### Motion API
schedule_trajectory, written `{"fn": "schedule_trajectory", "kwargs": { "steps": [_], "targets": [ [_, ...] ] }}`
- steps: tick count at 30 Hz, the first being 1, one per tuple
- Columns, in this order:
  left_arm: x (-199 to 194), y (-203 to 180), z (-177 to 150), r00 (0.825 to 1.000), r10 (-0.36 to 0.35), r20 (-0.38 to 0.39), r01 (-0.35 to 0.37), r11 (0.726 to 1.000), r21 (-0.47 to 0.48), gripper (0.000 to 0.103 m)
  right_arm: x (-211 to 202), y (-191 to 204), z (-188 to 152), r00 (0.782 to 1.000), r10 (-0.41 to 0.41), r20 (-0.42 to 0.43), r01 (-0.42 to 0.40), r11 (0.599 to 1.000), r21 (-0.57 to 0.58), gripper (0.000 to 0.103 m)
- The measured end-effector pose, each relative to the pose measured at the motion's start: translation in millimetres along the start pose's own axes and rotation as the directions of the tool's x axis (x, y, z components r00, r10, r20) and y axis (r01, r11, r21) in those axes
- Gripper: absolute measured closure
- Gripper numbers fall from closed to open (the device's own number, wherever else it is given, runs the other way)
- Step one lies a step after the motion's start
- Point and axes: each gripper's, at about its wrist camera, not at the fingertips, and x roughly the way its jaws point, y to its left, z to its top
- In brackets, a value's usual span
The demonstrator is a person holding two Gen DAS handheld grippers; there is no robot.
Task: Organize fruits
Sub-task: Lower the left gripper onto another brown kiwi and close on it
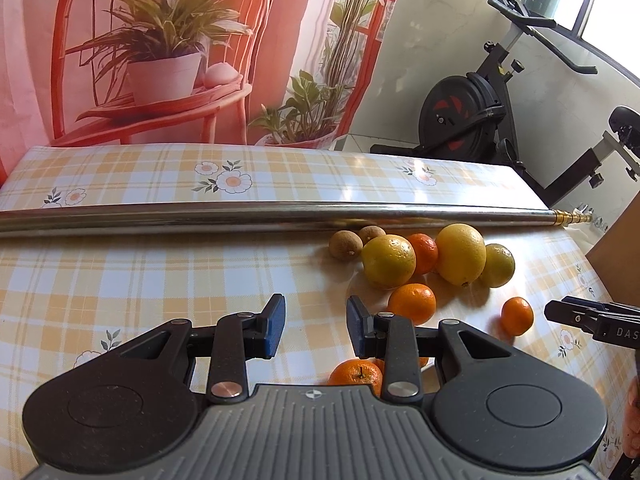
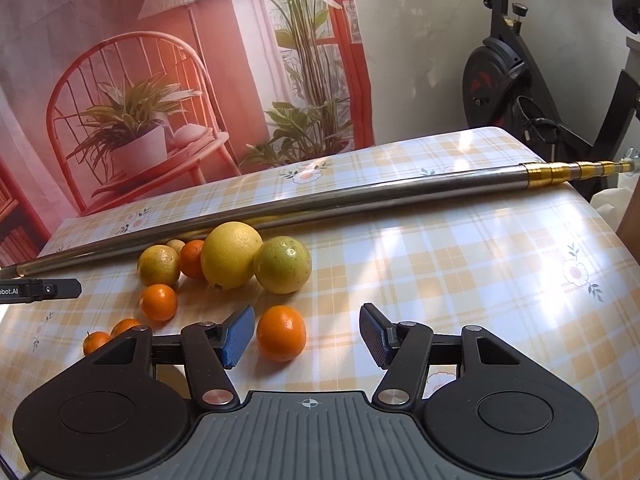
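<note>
The fruits are gathered on the table (image 2: 460, 280), toward its far edge and just this side of a steel pole (image 2: 320, 204) laid along that edge. A mandarin (image 2: 281, 333) lies between the parted fingers of the right gripper (image 2: 307, 334), nearer the left pad; no pad is seen pressing on it, so it is judged not yet gripped. The left gripper (image 1: 316, 330) is also released and empty, with bare cloth between its fingers.

The mandarin is judged light, slightly soft under a thin glossy rind, and apt to roll on the smooth tablecloth. It should be taken across its widest middle with gentle pressure, since squeezing would bruise it. Being nearly round, it has no marked long axis; which way its stem points cannot be told. The large lemon (image 2: 231, 255) is judged heavier and firmer; it is slightly oval, its nub resting near the cloth.
</note>
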Motion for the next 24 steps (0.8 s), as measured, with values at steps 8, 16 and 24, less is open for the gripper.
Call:
{"fn": "schedule_trajectory", "kwargs": {
  "steps": [8,16,24],
  "targets": [
    [-3,5,-5,0.999,-0.024,-0.022,0.023,0.999,-0.023,0.068,6,4,0,1.0,0.01,-0.007,-0.01,1.0,0.006,0.049],
    [2,3,6,1.0,-0.011,0.0,0.011,0.999,-0.041,0.068,7,4,1,1.0,0.018,-0.002,-0.018,1.0,0.013,0.049],
    [34,-8,47,0.999,0.007,0.034,-0.007,1.0,-0.009,0.07,11,6,-2,1.0,0.019,-0.003,-0.019,1.0,0.002,0.049]
  ]
}}
